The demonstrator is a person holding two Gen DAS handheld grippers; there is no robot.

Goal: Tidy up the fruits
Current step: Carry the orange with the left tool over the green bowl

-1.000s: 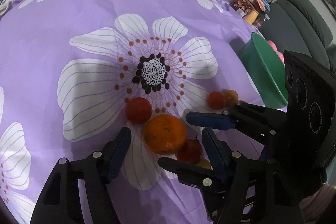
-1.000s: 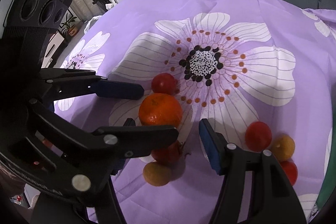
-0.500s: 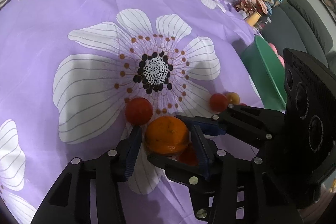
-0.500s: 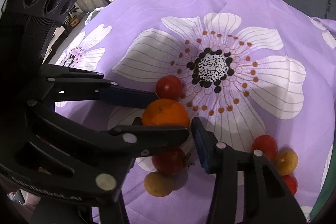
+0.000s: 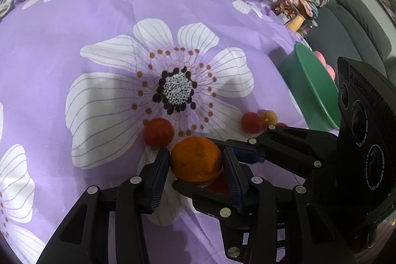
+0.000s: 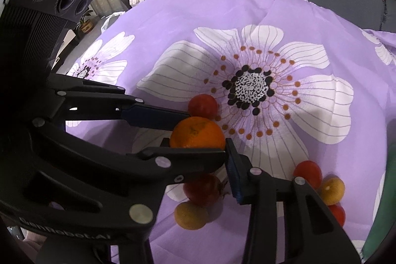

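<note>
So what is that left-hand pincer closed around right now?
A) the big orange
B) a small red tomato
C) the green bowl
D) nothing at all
A: in the left wrist view the left gripper has its blue pads pressed against both sides of the big orange, while the red tomato sits free on the purple cloth and the green bowl stands off to the right.

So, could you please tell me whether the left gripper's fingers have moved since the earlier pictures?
Yes: the left gripper has just been closing; its fingers now press both sides of the orange.
</note>
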